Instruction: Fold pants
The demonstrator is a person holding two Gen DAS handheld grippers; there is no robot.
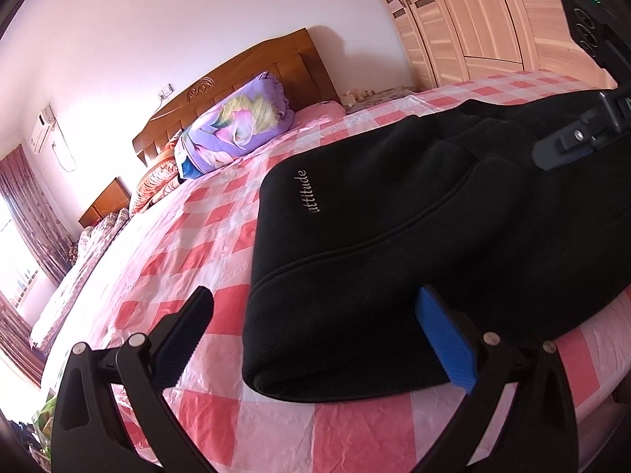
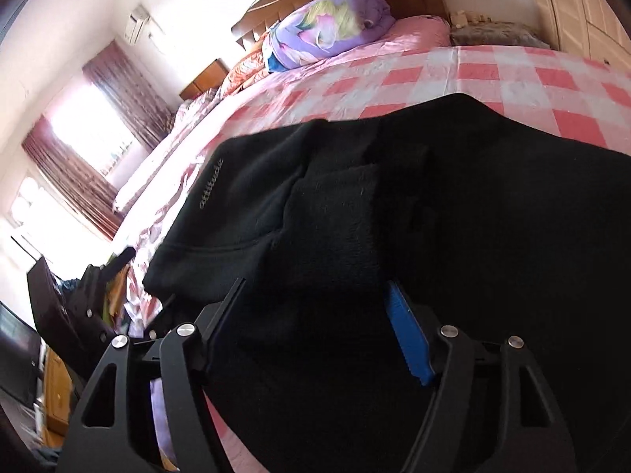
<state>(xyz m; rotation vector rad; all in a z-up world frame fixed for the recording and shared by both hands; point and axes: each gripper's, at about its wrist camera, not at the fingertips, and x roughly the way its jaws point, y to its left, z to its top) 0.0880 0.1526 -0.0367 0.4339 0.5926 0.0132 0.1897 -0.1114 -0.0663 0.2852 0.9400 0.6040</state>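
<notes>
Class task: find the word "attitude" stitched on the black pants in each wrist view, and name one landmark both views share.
Left wrist: "attitude" lettering sits center, on the pants, above the open fingers.
Right wrist: the lettering sits left of center, on the pants' left edge.
Shared landmark: purple floral bedding at the headboard.

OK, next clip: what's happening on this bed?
A person with a handheld gripper in each hand is folding black pants on a pink checked bedspread. The pants lie bunched in thick layers, not yet a neat stack. The left gripper is open at the near edge of the pants, gripping nothing. The right gripper is open too, with a fold of the fabric lying between its fingers.
</notes>
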